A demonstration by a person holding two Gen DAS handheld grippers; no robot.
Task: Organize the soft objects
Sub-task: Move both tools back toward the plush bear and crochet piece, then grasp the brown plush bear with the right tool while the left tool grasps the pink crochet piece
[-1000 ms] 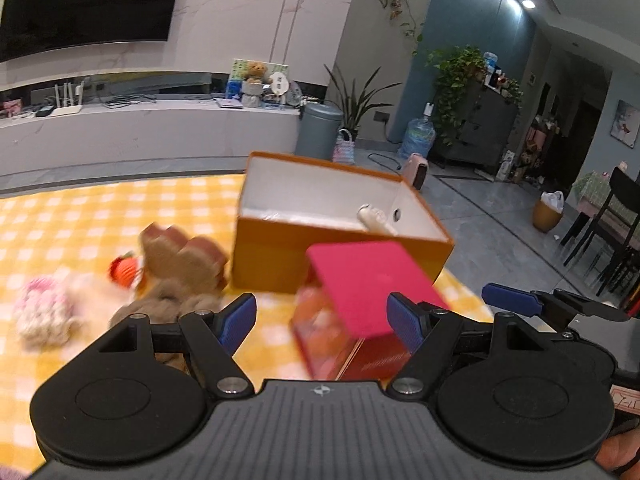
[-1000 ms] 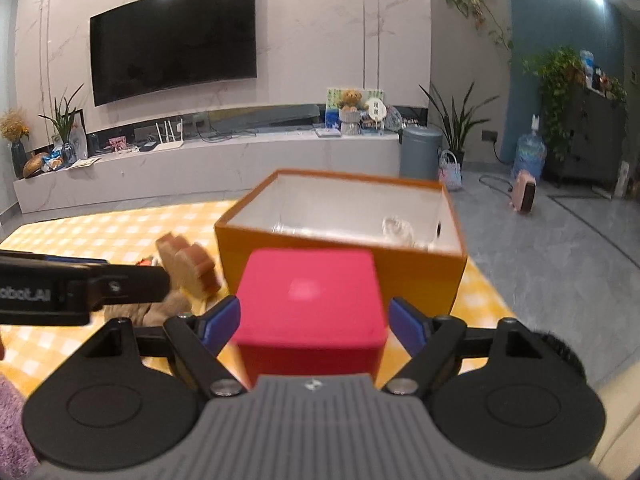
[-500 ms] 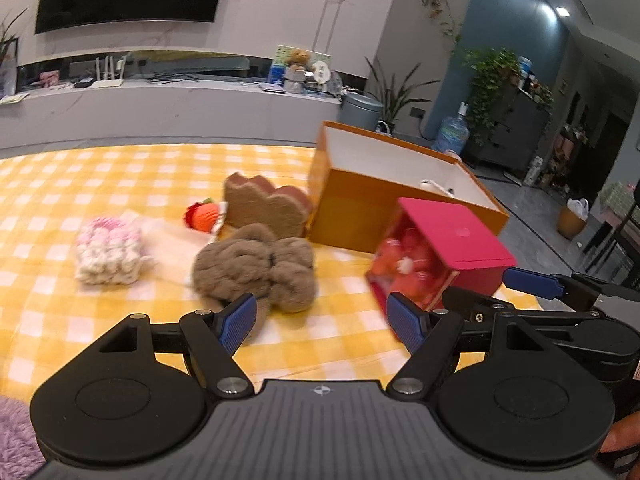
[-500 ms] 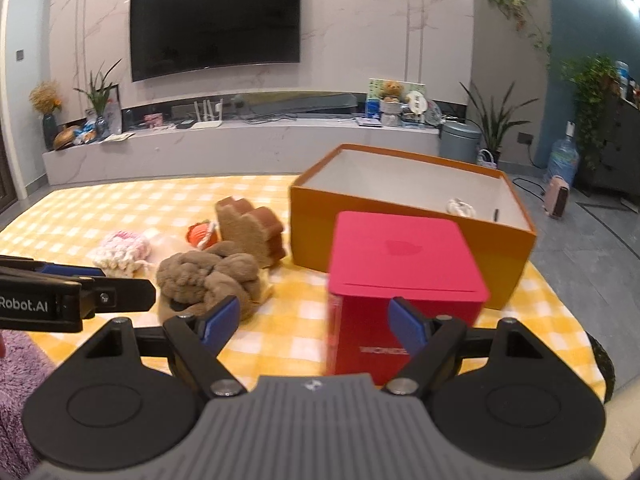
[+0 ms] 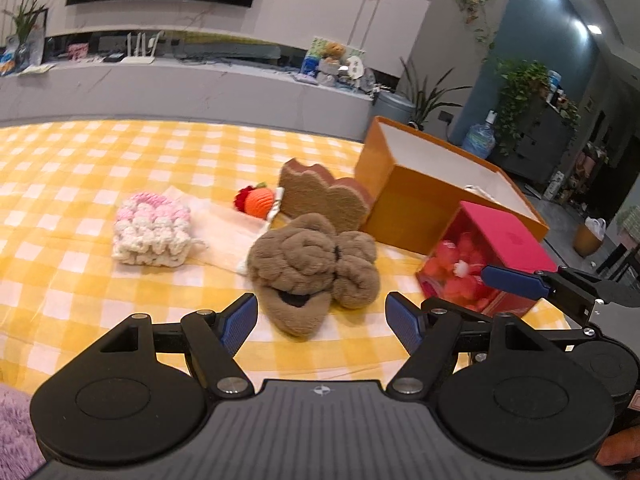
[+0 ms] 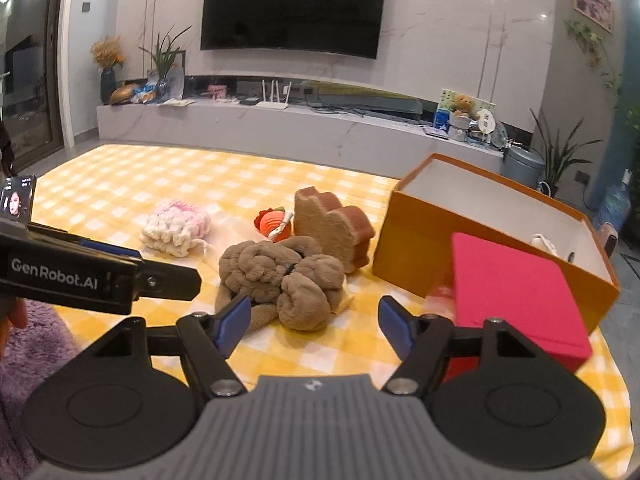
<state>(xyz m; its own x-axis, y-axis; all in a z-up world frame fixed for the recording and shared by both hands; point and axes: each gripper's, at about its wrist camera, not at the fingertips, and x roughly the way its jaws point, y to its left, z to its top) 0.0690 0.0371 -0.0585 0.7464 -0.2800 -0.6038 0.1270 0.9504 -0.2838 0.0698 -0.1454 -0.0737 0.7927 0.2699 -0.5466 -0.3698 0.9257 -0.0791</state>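
Soft things lie on the yellow checked cloth (image 5: 80, 184): a brown plush slipper heap (image 5: 316, 264) (image 6: 280, 276), a brown toast-shaped plush (image 5: 324, 200) (image 6: 332, 232), an orange knitted toy (image 5: 256, 202) (image 6: 274, 222), a pink and white knitted pouch (image 5: 152, 232) (image 6: 178, 226). An open orange box (image 5: 424, 208) (image 6: 476, 240) stands at the right with a red box (image 5: 484, 256) (image 6: 516, 300) before it. My left gripper (image 5: 322, 322) is open and empty, just short of the slippers. My right gripper (image 6: 314, 326) is open and empty, between slippers and red box.
A cream cloth (image 5: 224, 228) lies under the toys. A purple fluffy rug (image 6: 24, 344) sits at the near left edge. A phone (image 6: 16, 200) stands at the far left. A TV wall and low shelf lie beyond the cloth.
Both grippers have pulled back and swung left, away from the red box, which now stands on the cloth beside the orange box. The slippers now sit in front of both grippers.
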